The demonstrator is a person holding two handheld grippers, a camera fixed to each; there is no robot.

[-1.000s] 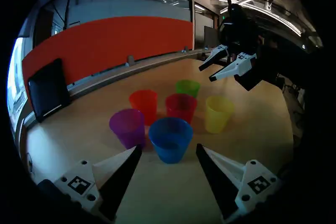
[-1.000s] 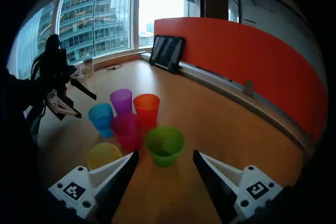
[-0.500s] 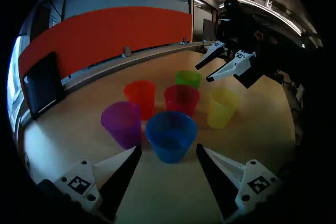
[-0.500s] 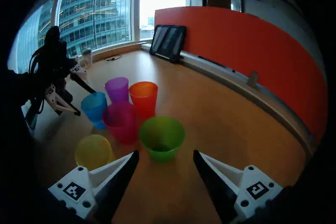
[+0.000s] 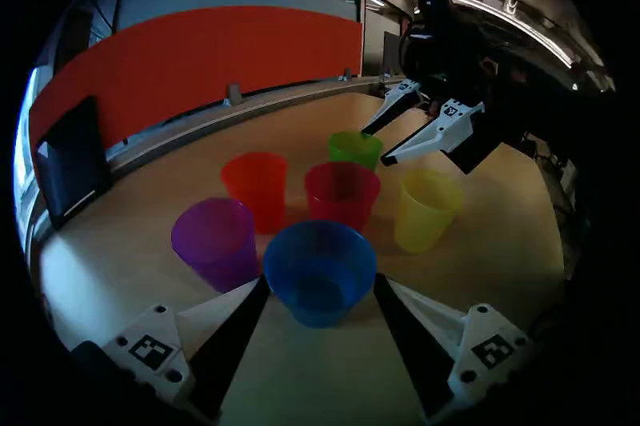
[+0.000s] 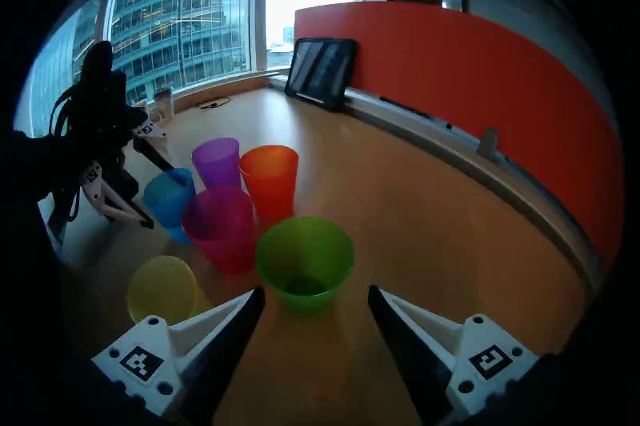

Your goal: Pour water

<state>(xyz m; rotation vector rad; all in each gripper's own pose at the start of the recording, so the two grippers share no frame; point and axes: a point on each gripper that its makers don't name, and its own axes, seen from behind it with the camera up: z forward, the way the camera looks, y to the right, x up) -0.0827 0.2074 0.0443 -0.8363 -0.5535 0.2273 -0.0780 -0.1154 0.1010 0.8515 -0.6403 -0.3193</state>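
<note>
Several plastic cups stand bunched on the wooden table point(image 5: 496, 258). In the left gripper view my left gripper point(image 5: 320, 288) is open, its fingertips flanking the blue cup point(image 5: 320, 270); behind it stand the purple cup point(image 5: 214, 240), orange cup point(image 5: 254, 188), red cup point(image 5: 342, 193), green cup point(image 5: 354, 149) and yellow cup point(image 5: 426, 208). The right gripper point(image 5: 374, 146) hangs open over the green cup. In the right gripper view my right gripper point(image 6: 315, 300) is open just before the green cup point(image 6: 305, 261), with the pink-red cup point(image 6: 219, 228), orange cup point(image 6: 269, 179), purple cup point(image 6: 216, 162), blue cup point(image 6: 168, 198) and yellow cup point(image 6: 162, 290). The left gripper point(image 6: 152, 194) straddles the blue cup.
A long orange wall panel point(image 6: 496, 98) runs behind a raised ledge point(image 6: 480, 178) at the table's far edge. A dark tablet point(image 6: 320, 73) leans on that ledge near the windows point(image 6: 176, 26). Open tabletop lies to the right of the cups in the right gripper view.
Both grippers moved closer to the cups: the blue cup now sits between the left fingertips, and the green cup is larger and nearer the right fingertips.
</note>
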